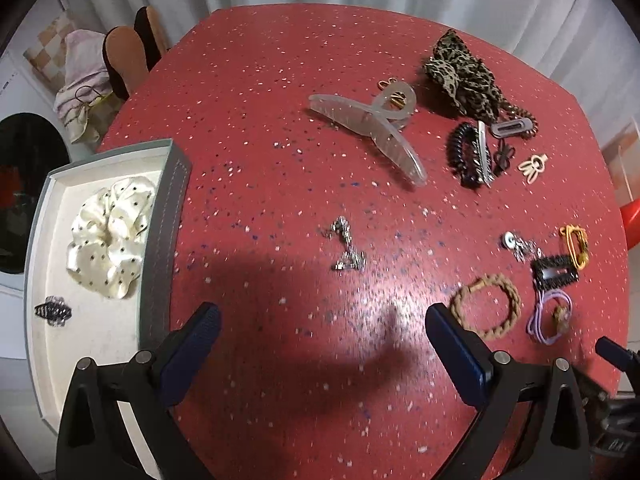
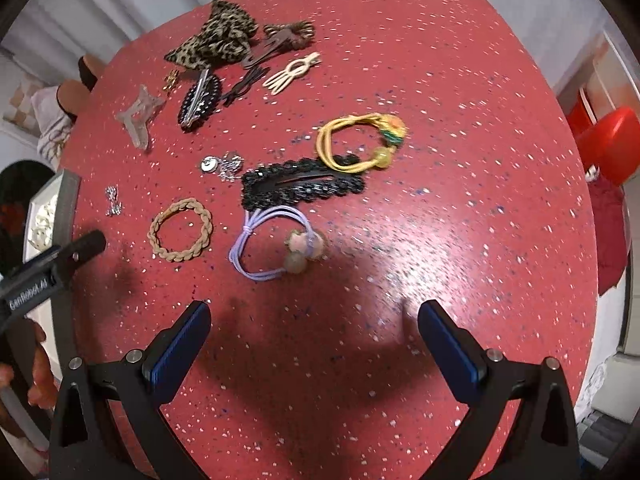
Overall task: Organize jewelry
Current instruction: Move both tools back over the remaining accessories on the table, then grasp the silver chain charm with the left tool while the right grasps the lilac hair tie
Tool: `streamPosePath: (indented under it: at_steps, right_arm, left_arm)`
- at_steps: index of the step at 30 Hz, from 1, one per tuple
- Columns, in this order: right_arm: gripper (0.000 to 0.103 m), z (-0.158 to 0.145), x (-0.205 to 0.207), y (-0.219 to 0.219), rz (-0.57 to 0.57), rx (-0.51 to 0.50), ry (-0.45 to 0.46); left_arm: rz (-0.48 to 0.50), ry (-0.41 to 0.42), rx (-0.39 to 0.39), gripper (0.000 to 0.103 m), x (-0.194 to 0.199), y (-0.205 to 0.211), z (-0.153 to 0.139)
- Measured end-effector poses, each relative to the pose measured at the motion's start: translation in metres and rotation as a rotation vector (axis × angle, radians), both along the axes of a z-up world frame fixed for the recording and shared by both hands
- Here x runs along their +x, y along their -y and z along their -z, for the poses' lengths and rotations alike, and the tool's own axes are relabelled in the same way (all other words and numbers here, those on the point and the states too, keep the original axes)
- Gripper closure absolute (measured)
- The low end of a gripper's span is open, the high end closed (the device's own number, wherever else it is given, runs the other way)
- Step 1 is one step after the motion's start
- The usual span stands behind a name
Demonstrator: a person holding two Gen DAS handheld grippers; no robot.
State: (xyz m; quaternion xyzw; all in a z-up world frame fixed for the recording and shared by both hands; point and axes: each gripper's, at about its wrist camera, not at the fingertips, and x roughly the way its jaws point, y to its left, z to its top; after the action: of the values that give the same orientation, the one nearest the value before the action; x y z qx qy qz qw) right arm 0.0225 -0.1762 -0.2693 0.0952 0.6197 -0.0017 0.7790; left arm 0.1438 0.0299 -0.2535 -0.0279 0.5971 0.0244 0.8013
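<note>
Hair accessories and jewelry lie spread on a red speckled table (image 1: 280,128). A grey-edged white box (image 1: 52,248) at the table's left holds a cream dotted scrunchie (image 1: 110,236) and a small dark clip (image 1: 53,311). My left gripper (image 1: 322,320) is open and empty, above the table beside the box, with a silver earring pair (image 1: 347,246) ahead of it. My right gripper (image 2: 314,316) is open and empty, just short of a lilac hair tie (image 2: 272,242), a braided tan band (image 2: 181,230) and a black sequin snap clip (image 2: 302,188).
Farther back lie a clear claw clip (image 1: 372,128), a leopard-print scrunchie (image 1: 464,76), a black spiral tie (image 1: 466,154), a yellow hair tie (image 2: 360,142), a cream clip (image 2: 292,72) and small silver pieces (image 2: 224,166). Chairs (image 1: 124,56) stand beyond the far left edge, and a red object (image 2: 608,144) at the right.
</note>
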Motion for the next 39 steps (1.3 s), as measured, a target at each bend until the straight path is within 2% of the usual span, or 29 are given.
streamPosePath:
  at_steps: [6, 7, 9, 20, 23, 25, 26, 27, 29, 31, 33, 34, 35, 36, 38, 39]
  right_arm:
    - [0.000, 0.011, 0.012, -0.018, -0.053, -0.058, 0.007]
    - [0.000, 0.013, 0.014, -0.020, -0.059, -0.065, 0.006]
    - [0.000, 0.017, 0.018, -0.023, -0.064, -0.076, 0.005]
    - [0.000, 0.029, 0.028, -0.035, -0.082, -0.143, 0.008]
    - [0.003, 0.029, 0.027, -0.039, -0.078, -0.158, 0.014]
    - [0.008, 0.027, 0.026, -0.041, -0.078, -0.160, 0.027]
    - [0.013, 0.025, 0.025, -0.044, -0.082, -0.162, 0.034]
    - [0.020, 0.023, 0.026, -0.046, -0.090, -0.159, 0.043]
    - [0.030, 0.018, 0.029, -0.051, -0.102, -0.166, 0.049]
    - [0.044, 0.015, 0.030, -0.052, -0.096, -0.162, 0.058]
    - [0.070, 0.013, 0.032, -0.052, -0.089, -0.151, 0.060]
    - [0.076, 0.013, 0.033, -0.052, -0.083, -0.147, 0.056]
    - [0.085, 0.012, 0.034, -0.050, -0.076, -0.139, 0.055]
    - [0.088, 0.011, 0.033, -0.048, -0.069, -0.127, 0.053]
    - [0.088, 0.011, 0.033, -0.042, -0.048, -0.090, 0.049]
    - [0.088, 0.011, 0.032, -0.039, -0.041, -0.073, 0.049]
  left_arm:
    - [0.004, 0.010, 0.000, 0.001, 0.020, 0.000, 0.011]
    - [0.003, 0.010, -0.001, 0.002, 0.023, 0.000, 0.013]
    - [0.002, 0.008, 0.005, 0.012, 0.028, -0.001, 0.017]
    - [0.010, 0.011, 0.013, 0.012, 0.038, 0.003, 0.028]
    - [0.016, 0.014, 0.004, 0.018, 0.037, 0.008, 0.026]
    - [0.028, 0.020, 0.000, 0.025, 0.036, 0.011, 0.024]
    - [0.034, 0.025, 0.002, 0.030, 0.035, 0.013, 0.023]
    - [0.042, 0.032, 0.002, 0.039, 0.033, 0.017, 0.021]
    - [0.054, 0.029, -0.005, 0.046, 0.033, 0.022, 0.019]
    - [0.062, 0.036, -0.002, 0.065, 0.032, 0.025, 0.017]
    - [0.059, 0.032, -0.012, 0.070, 0.033, 0.025, 0.015]
    - [0.056, 0.032, -0.011, 0.083, 0.033, 0.024, 0.014]
    - [0.058, 0.030, -0.016, 0.090, 0.033, 0.023, 0.014]
    - [0.059, 0.026, -0.034, 0.091, 0.033, 0.021, 0.013]
    - [0.057, 0.029, -0.053, 0.091, 0.032, 0.017, 0.011]
    - [0.060, 0.035, -0.057, 0.099, 0.030, 0.015, 0.009]
